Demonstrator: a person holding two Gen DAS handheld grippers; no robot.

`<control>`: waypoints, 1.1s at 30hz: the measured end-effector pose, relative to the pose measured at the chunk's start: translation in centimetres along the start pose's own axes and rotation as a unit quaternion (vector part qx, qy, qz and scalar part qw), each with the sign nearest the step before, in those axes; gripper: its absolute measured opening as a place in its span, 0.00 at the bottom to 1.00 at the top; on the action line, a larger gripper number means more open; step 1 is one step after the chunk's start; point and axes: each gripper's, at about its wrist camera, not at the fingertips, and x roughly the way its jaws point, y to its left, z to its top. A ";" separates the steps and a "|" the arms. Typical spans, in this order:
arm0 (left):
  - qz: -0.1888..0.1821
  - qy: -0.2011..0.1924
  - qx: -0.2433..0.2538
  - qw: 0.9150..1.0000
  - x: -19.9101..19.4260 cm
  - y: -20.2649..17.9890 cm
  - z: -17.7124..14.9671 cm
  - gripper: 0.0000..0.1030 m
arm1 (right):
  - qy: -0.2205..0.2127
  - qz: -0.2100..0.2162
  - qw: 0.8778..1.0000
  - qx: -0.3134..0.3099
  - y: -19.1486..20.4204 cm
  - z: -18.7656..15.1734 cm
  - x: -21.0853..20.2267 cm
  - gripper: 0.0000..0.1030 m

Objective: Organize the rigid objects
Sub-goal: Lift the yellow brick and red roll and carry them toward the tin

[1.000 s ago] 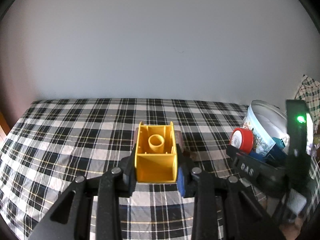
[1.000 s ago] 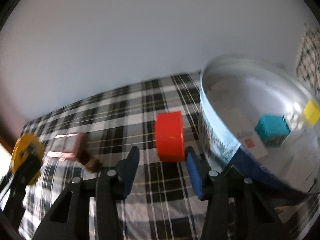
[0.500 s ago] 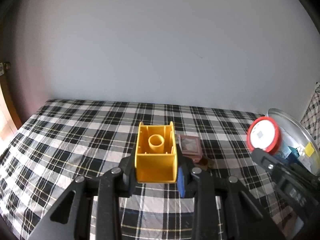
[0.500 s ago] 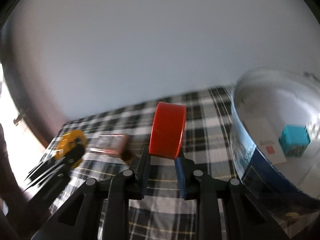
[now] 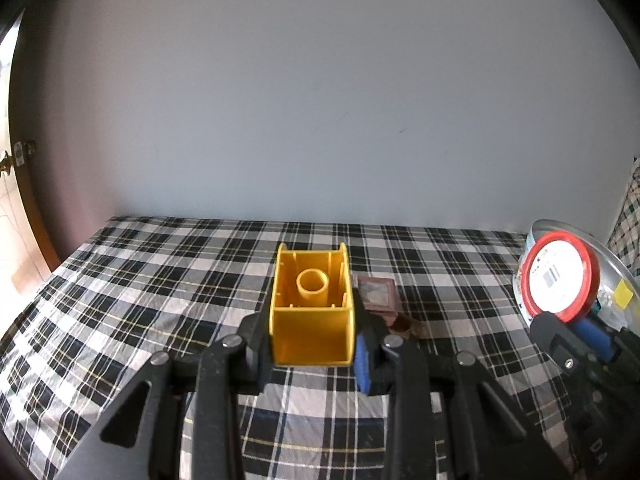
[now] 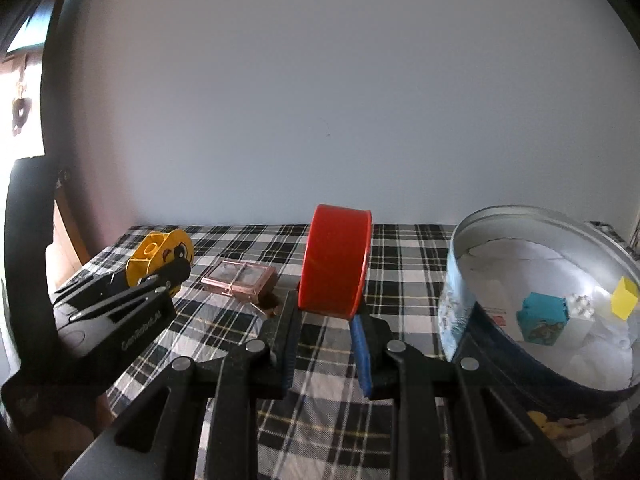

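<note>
The left gripper (image 5: 314, 346) was clenched on the yellow toy brick (image 5: 313, 308), hollow underside facing the camera, lifted clear of the checked cloth (image 5: 160, 280). From the right wrist view that same brick (image 6: 160, 260) showed a cartoon face on its side, far left. The right gripper (image 6: 326, 320) was clamped on the red round tin (image 6: 335, 266), held on edge with its rim between the blue pads; the left wrist view showed the tin's labelled flat face (image 5: 560, 276) out on the right. Between the two grippers, on the cloth, lay a small pinkish clear case (image 6: 240, 278), flat, with something brown just beside its near end. Right of the red tin stood the big round metal tin (image 6: 472, 264), open, holding a teal block (image 6: 542, 316), a small yellow cube (image 6: 624, 298) and white pieces.
</note>
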 end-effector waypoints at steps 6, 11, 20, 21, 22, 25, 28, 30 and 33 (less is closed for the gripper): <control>0.004 -0.006 -0.010 1.000 -1.0 -0.1 -0.6 0.29 | -0.006 -0.004 1.000 -0.016 0.0 -0.7 -0.9 0.26; 0.005 -0.013 -0.018 1.000 -1.8 -0.2 -1.0 0.29 | -0.008 0.023 0.999 -0.024 0.0 -1.0 -1.3 0.26; 0.005 -0.025 -0.009 1.000 -2.9 -1.6 -1.3 0.29 | -0.013 0.046 0.998 -0.035 -1.1 -1.8 -3.0 0.26; 0.005 -0.026 -0.008 1.000 -2.9 -1.7 -1.3 0.29 | -0.013 0.046 0.998 -0.036 -1.3 -1.9 -3.1 0.26; 0.005 -0.026 -0.007 1.000 -3.0 -1.9 -1.3 0.29 | -0.014 0.045 0.998 -0.037 -1.4 -2.0 -3.3 0.26; 0.008 -0.028 -0.003 1.000 -3.1 -2.4 -1.2 0.29 | -0.017 0.042 0.998 -0.042 -1.8 -2.1 -3.7 0.26; 0.011 -0.032 0.001 0.999 -3.2 -2.7 -1.3 0.29 | -0.021 0.035 0.998 -0.050 -1.8 -2.1 -3.5 0.26; 0.012 -0.034 0.003 0.999 -3.3 -2.9 -1.3 0.29 | -0.023 0.033 0.998 -0.051 -1.8 -2.0 -3.6 0.26; 0.012 -0.035 0.002 0.999 -3.4 -3.4 -1.3 0.29 | -0.027 0.027 0.998 -0.055 -2.0 -2.0 -3.9 0.26</control>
